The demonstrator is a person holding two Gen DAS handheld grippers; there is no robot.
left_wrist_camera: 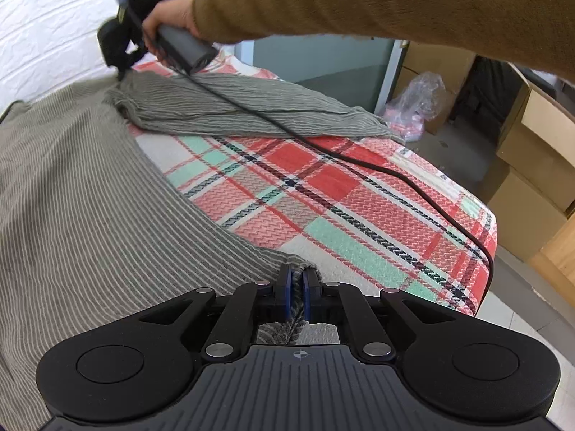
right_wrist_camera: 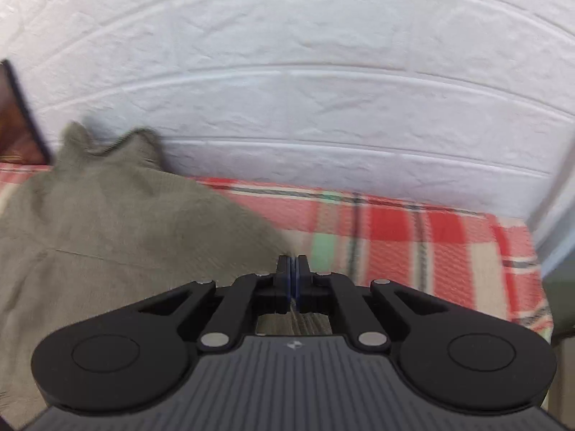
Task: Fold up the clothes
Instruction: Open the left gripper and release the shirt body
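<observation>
a plaid blanket covers the bed. a grey striped sweater lies spread over its left part, one sleeve stretched across the far end. the left gripper pinches the sweater's near hem. the right gripper is clamped on its far edge, below a white wall.

We see a ribbed grey knit garment with fine pale stripes on a coarse woven plaid blanket. Our left gripper is matt black plastic with blue pads and dull metal pins. Embossed white brick-pattern wall; brown cardboard boxes.
</observation>
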